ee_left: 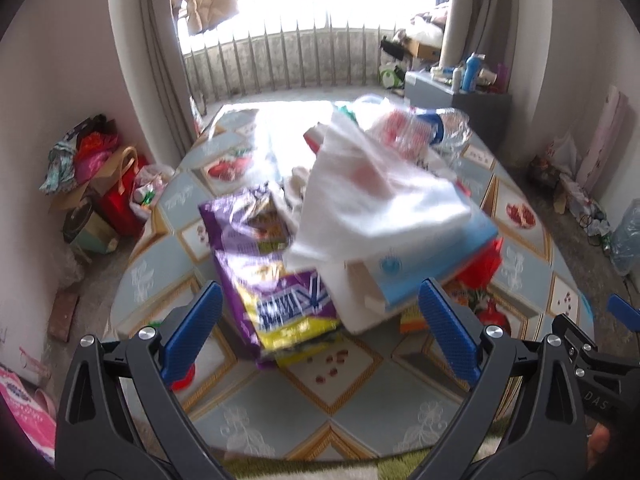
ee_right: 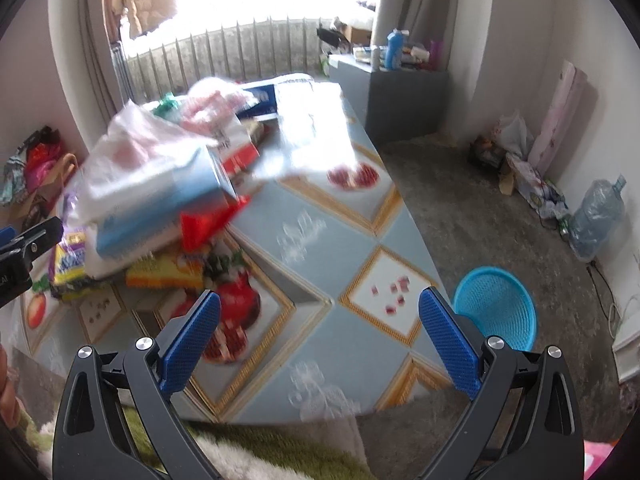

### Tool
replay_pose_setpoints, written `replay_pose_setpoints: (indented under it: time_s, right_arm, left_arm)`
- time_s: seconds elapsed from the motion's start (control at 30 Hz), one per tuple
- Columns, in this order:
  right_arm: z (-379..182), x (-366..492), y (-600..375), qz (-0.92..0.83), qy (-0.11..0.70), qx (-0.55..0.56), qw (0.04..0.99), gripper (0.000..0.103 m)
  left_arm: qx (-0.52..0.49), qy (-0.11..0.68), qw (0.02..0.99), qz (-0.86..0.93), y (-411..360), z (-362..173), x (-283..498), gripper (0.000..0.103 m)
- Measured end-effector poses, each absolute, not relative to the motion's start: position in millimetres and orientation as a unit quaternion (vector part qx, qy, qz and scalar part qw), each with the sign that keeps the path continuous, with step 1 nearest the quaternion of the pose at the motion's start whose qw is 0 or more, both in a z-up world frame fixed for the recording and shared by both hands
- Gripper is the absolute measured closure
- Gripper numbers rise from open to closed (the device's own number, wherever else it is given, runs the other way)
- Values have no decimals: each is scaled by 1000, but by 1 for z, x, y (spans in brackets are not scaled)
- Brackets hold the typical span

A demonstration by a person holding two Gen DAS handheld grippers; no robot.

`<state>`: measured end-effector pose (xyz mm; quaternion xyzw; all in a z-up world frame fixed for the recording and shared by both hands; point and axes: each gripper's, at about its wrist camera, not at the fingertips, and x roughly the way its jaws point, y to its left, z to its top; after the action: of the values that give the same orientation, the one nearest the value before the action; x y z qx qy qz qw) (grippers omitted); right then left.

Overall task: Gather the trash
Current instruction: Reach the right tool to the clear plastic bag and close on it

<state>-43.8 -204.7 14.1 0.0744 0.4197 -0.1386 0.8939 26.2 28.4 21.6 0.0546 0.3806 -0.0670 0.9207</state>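
Blue-padded left gripper (ee_left: 320,328): jaws spread wide, nothing between them.
Right gripper (ee_right: 320,332): likewise agape, empty, above table (ee_right: 316,264).
Purple snack bag (ee_left: 264,272): just ahead of left gripper, on table; light, crinkly, probably slippery; pinch a free edge.
White plastic bag (ee_left: 372,196): draped over blue box (ee_left: 440,264); limp.
Blue basket (ee_right: 496,308): on floor, beside table's edge.
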Motion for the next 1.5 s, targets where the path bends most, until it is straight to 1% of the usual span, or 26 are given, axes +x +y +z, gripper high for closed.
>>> replay_pose_setpoints:
  time_s: [0.13, 0.33, 0.4, 0.5, 0.63, 0.67, 0.7, 0.73, 0.77, 0.83, 0.87, 0.93, 0.97, 1.0, 1.1, 1.17, 1.23, 1.27, 1.33, 1.5]
  right_arm:
    - [26, -27, -207, -132, 397, 76, 905, 6]
    - [48, 2, -212, -115, 359, 69, 924, 6]
    - [55, 15, -214, -101, 348, 69, 930, 8]
    - [62, 34, -217, -80, 337, 77, 935, 13]
    - [70, 66, -220, -38, 332, 94, 938, 23]
    - [70, 74, -221, -25, 334, 101, 937, 26]
    - [70, 85, -222, -8, 339, 112, 934, 28]
    - [68, 93, -222, -1, 343, 118, 932, 32]
    - [66, 101, -223, 7, 347, 123, 930, 34]
    - [63, 118, -223, 25, 356, 135, 924, 37]
    - [61, 125, -223, 32, 360, 141, 922, 38]
    - [56, 142, -225, 47, 370, 157, 914, 40]
    - [53, 148, -225, 52, 374, 164, 911, 41]
    - [49, 157, -227, 58, 380, 174, 907, 42]
    - [36, 179, -232, 67, 395, 193, 895, 44]
    - [27, 193, -234, 69, 408, 206, 887, 45]
    - [18, 204, -238, 76, 416, 222, 878, 45]
    - [14, 210, -240, 75, 421, 227, 875, 45]
    - [4, 220, -244, 78, 428, 241, 867, 46]
    - [-11, 238, -250, 92, 430, 279, 854, 46]
  left_arm:
    - [41, 366, 925, -96, 36, 30, 44, 9]
    - [0, 317, 934, -165, 52, 42, 67, 9]
    - [-6, 303, 936, -177, 54, 46, 76, 9]
    - [-9, 307, 933, -187, 53, 47, 92, 9]
    - [-11, 312, 927, -209, 48, 44, 112, 10]
    - [-7, 314, 925, -215, 45, 43, 117, 13]
    - [-4, 319, 922, -221, 42, 40, 123, 25]
    - [-2, 328, 918, -224, 40, 37, 128, 32]
    - [-1, 338, 914, -225, 39, 32, 132, 34]
    - [-4, 358, 905, -232, 37, 23, 143, 49]
    - [-5, 364, 902, -233, 36, 21, 146, 52]
    - [-9, 377, 896, -235, 38, 14, 153, 65]
    - [-14, 381, 893, -238, 40, 12, 154, 69]
    - [-19, 384, 891, -242, 44, 10, 154, 76]
    - [-28, 385, 888, -250, 50, 8, 154, 87]
    - [-33, 383, 888, -254, 54, 8, 155, 91]
    - [-40, 378, 888, -257, 58, 9, 155, 98]
    - [-42, 376, 889, -258, 59, 10, 155, 98]
    - [-45, 373, 889, -262, 61, 11, 157, 102]
    - [-51, 369, 888, -269, 64, 11, 157, 103]
